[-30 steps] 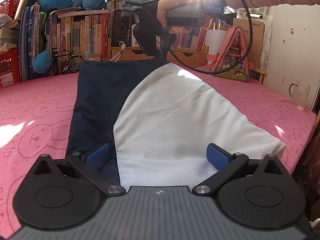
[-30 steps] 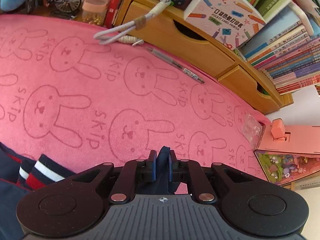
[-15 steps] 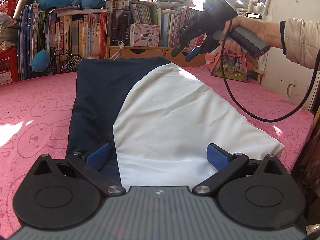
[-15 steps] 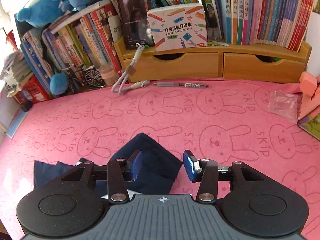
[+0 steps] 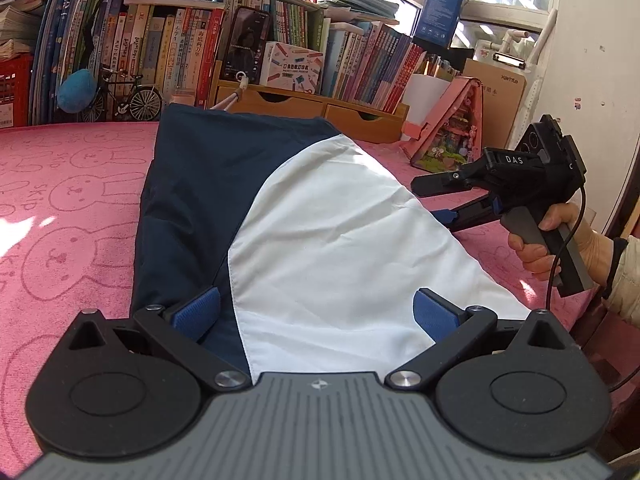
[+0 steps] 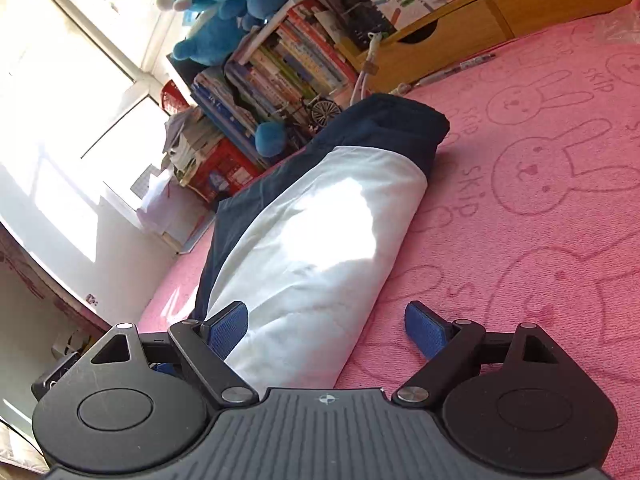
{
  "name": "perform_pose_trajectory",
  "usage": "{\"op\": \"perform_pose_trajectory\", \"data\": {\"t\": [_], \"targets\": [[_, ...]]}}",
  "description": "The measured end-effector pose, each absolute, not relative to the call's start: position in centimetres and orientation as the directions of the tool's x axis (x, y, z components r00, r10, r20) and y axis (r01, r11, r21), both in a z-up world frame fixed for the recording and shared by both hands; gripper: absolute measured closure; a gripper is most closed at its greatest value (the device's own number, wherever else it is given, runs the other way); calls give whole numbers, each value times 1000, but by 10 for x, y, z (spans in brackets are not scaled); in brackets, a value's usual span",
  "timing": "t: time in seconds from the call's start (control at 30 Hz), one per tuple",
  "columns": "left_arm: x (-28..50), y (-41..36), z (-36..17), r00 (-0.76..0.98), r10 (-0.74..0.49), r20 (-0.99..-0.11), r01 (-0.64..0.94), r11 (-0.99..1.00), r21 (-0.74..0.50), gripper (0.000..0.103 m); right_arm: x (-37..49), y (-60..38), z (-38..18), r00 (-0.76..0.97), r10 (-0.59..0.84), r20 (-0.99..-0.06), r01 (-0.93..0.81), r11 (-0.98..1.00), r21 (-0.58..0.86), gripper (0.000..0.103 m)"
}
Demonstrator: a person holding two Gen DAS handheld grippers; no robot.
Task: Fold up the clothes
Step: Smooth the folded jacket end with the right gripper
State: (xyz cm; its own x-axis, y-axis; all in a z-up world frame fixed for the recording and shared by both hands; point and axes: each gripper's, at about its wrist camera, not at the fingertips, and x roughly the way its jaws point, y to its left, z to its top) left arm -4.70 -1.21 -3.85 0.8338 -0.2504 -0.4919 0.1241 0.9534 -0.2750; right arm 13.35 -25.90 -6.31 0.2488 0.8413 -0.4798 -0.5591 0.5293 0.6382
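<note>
Since everything's spread across the pink bunny cloth, left to right:

Far left: bare stretch of the table [image 5: 72, 208], books [image 5: 160, 60] and a little model bike [image 5: 128, 96] along the back.

My left hand-held gripper [image 5: 316, 310]: fingers spread wide, nothing between them, hovering over the near end of the garment.

Garment [image 5: 320, 240]: navy-and-white piece lying flat on the table, folded into a long narrow strip running from me toward the wooden drawers [image 5: 312, 104]. Navy on the left, white panel on the right, a few soft creases.

My right hand-held gripper [image 5: 444, 200]: fingers parted, gripping nothing, sitting low just beside the garment's right edge. Its own camera shows the white side [image 6: 320, 240] under one blue pad.

Progress: my guess is the lengthwise fold is there, since it's already a tidy strip. It's still long, so it'd probably want folding end to end before it counts as done. Can't say whether that's the plan.
</note>
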Motion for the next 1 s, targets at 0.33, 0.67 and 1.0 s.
{"op": "perform_pose_trajectory", "data": {"t": [0.33,0.67,1.0], "targets": [[-27,-68,2,868,-174,-465,139,984,-109,0,127,-248,-70,238,867,-438,-608,485,629,18],[-18,-66,-36,795,-180,-580,93,980,-176,0,146,-231,-71,325,839,-436,-546,543,638,24],[-25,-70,-39,799,-170,-576,118,985,-128,0,207,-234,-89,374,829,-415,-272,526,806,58]]}}
